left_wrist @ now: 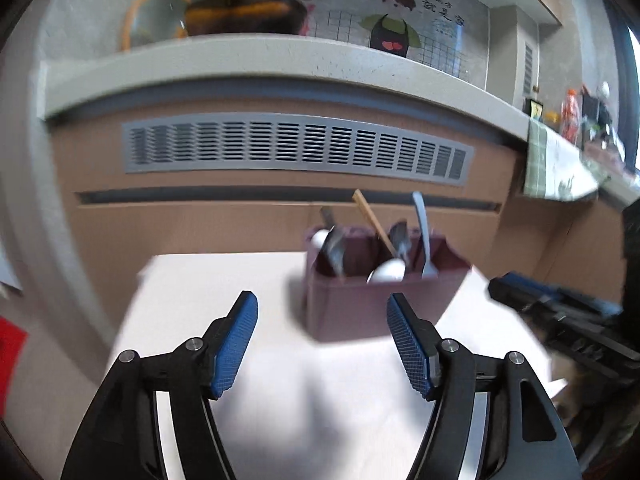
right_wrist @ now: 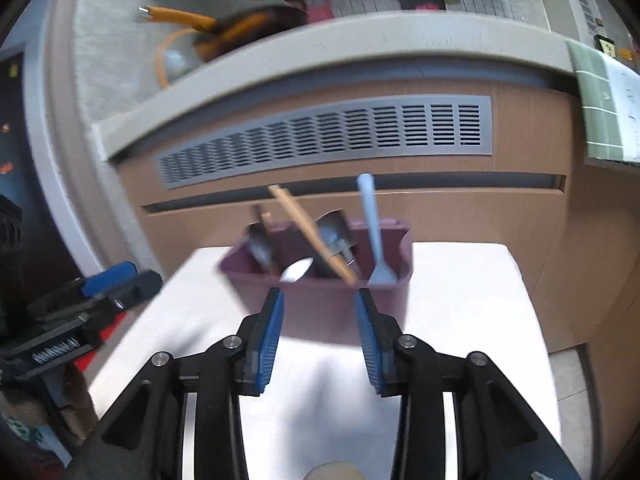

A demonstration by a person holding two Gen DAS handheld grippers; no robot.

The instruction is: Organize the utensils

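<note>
A maroon utensil holder (left_wrist: 352, 300) (right_wrist: 320, 308) stands at the far side of a white table (left_wrist: 200, 300) (right_wrist: 460, 300). In it are a light blue plastic fork (left_wrist: 423, 232) (right_wrist: 374, 232), a wooden stick (left_wrist: 372, 220) (right_wrist: 308, 228), a white spoon (left_wrist: 386, 272) (right_wrist: 296, 270) and metal spoons (left_wrist: 334, 246) (right_wrist: 334, 236). My left gripper (left_wrist: 322, 304) is open and empty, short of the holder. My right gripper (right_wrist: 320, 300) is open and empty, close in front of the holder. The right gripper also shows at the right of the left wrist view (left_wrist: 560, 320), the left one at the left of the right wrist view (right_wrist: 80, 304).
A wooden cabinet with a grey vent grille (left_wrist: 296, 148) (right_wrist: 328, 136) stands right behind the table. A grey counter (left_wrist: 260, 56) (right_wrist: 320, 40) above it carries a pan with an orange handle (right_wrist: 224, 28) and a glass lid (left_wrist: 156, 16). A green checked cloth (right_wrist: 600, 100) hangs at the right.
</note>
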